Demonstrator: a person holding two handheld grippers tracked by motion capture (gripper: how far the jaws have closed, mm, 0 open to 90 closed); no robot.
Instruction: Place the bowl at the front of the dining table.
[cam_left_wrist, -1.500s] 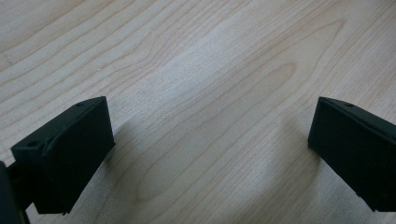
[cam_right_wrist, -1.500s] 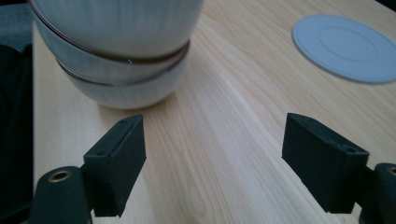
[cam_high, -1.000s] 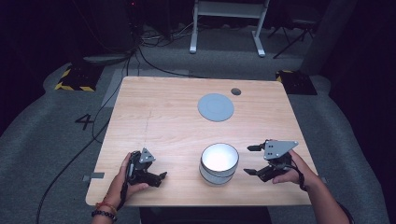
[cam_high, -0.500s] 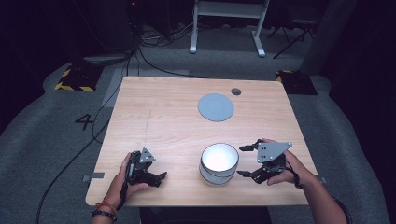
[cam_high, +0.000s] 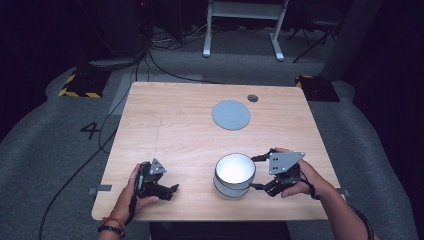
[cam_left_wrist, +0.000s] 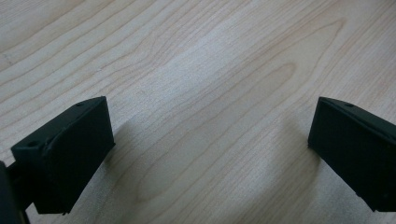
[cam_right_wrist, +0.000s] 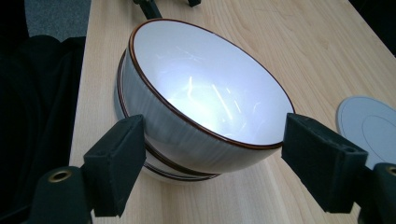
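A white bowl (cam_high: 234, 174) with a brown rim stands upright near the table's front edge, right of centre. My right gripper (cam_high: 256, 173) is open at the bowl's right side. In the right gripper view its jaws flank the bowl (cam_right_wrist: 205, 93) without clearly touching it, one on each side of the wall. My left gripper (cam_high: 170, 188) rests low at the front left, well apart from the bowl. It is open, and the left gripper view has bare wood between its fingers (cam_left_wrist: 70, 149).
A flat grey disc (cam_high: 231, 114) lies behind the bowl toward the table's far side, and it also appears at the right of the right gripper view as the grey disc (cam_right_wrist: 369, 126). A small dark round spot (cam_high: 252, 98) sits beyond it. The table's front edge (cam_high: 210, 218) is close to both hands.
My right gripper has moved left toward the bowl until its open jaws flank the bowl's right side. The left gripper and the bowl have stayed put.
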